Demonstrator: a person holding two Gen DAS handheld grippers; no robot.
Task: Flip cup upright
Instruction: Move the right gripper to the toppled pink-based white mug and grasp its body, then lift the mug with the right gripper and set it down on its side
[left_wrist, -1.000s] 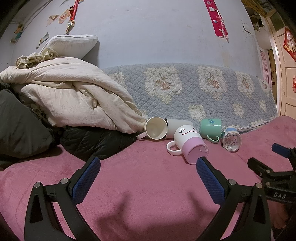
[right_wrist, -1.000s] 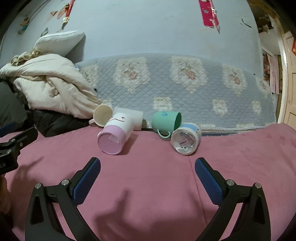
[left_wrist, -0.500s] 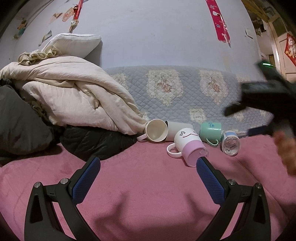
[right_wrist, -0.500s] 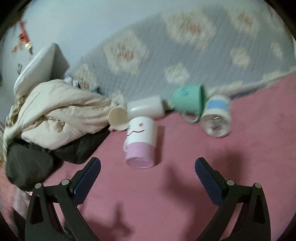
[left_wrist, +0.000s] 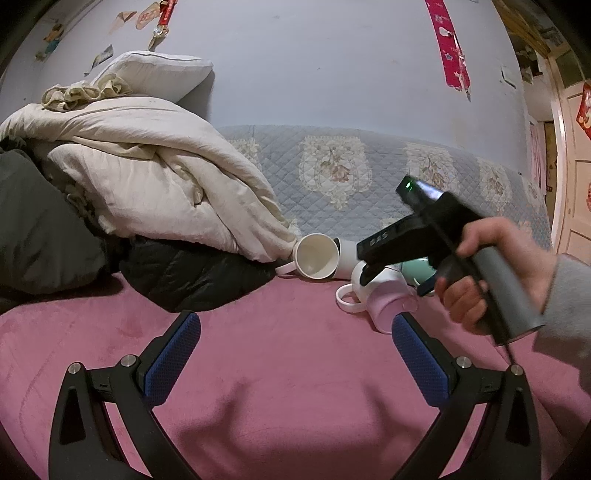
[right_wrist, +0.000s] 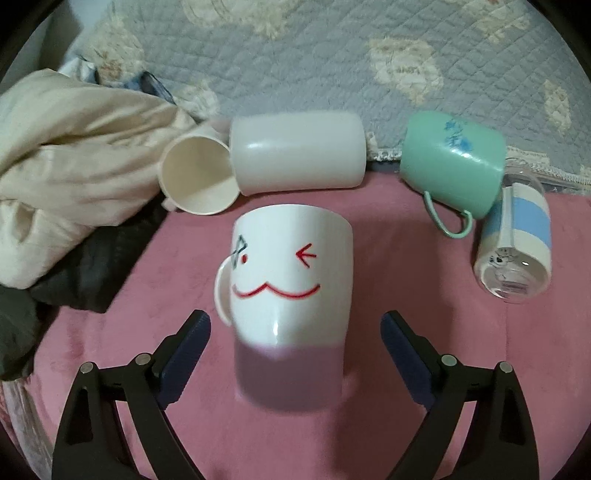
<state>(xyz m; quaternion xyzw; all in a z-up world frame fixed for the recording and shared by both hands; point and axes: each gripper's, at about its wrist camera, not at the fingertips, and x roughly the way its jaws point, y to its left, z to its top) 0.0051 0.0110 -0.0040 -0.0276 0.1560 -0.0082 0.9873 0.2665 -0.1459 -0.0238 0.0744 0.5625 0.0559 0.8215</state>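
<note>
A white mug with a pink base and a drawn face (right_wrist: 291, 295) lies on its side on the pink blanket, handle to the left. My right gripper (right_wrist: 295, 328) is open, and the mug's pink base lies between its fingers without touching them. In the left wrist view the mug (left_wrist: 384, 299) is partly hidden behind the right gripper's black body (left_wrist: 413, 236) and the hand holding it. My left gripper (left_wrist: 295, 328) is open and empty, low over the blanket, well short of the cups.
Behind the mug lie a cream cup (right_wrist: 197, 177), a translucent white cup (right_wrist: 299, 151), a green cup (right_wrist: 450, 162) and a clear blue-banded cup (right_wrist: 517, 247), all on their sides. Piled bedding (left_wrist: 147, 177) and a dark jacket (left_wrist: 192, 273) are left. A quilted backboard (left_wrist: 369, 184) stands behind.
My right gripper has swung up and over, then come down close above the face mug, which now fills its view between the fingers. The left gripper has barely moved.
</note>
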